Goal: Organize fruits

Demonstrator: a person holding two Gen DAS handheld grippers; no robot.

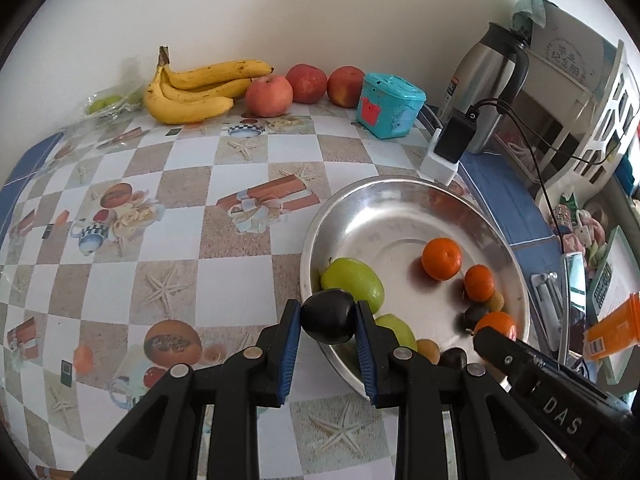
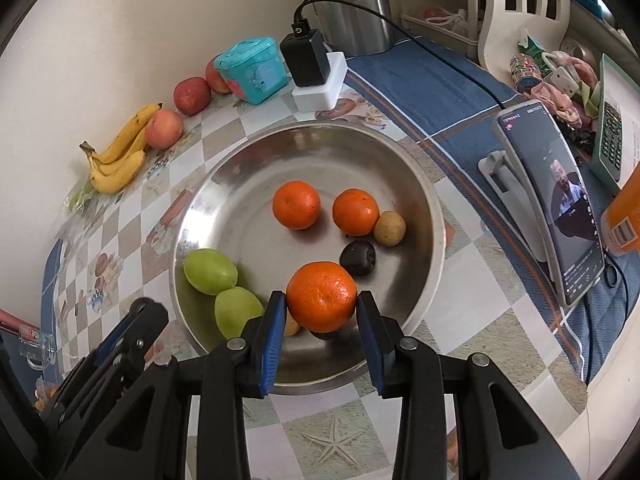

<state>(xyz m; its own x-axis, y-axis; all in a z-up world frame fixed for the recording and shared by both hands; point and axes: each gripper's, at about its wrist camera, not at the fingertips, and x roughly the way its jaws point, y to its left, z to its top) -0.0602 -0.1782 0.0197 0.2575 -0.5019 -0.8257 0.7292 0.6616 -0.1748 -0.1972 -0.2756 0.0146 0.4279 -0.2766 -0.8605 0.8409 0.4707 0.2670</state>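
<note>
Only writing I can actually read is "DAS" in pale letters on the black arm of the right tool (image 1: 490, 336), poking in at the lower right of the left wrist view. There's also a round stamp with characters on the white appliance (image 1: 568, 56) at upper right, too small to make out, and a barcode sticker on the orange container (image 2: 624, 216) at the right edge. The left tool (image 1: 328, 316) is clamped on a dark plum (image 1: 329, 316), held over the near rim of the steel bowl (image 2: 208, 184). The right tool (image 2: 322, 300) is clamped on a mandarin (image 2: 322, 296) just above the bowl's near side. In the bowl: two more mandarins (image 2: 296, 205), two green fruits (image 2: 210, 271), another dark plum (image 2: 358, 258) and a small brownish one, maybe a kiwi. Bananas (image 1: 192, 88) and three apples (image 1: 269, 96) sit along the wall at upper left, well apart from the bowl on the checkered counter (image 1: 192, 208). A teal box (image 1: 390, 106), a charger on a white block (image 2: 308, 62), a steel kettle (image 1: 486, 80) and a propped phone (image 2: 556, 200) crowd the right side.
</note>
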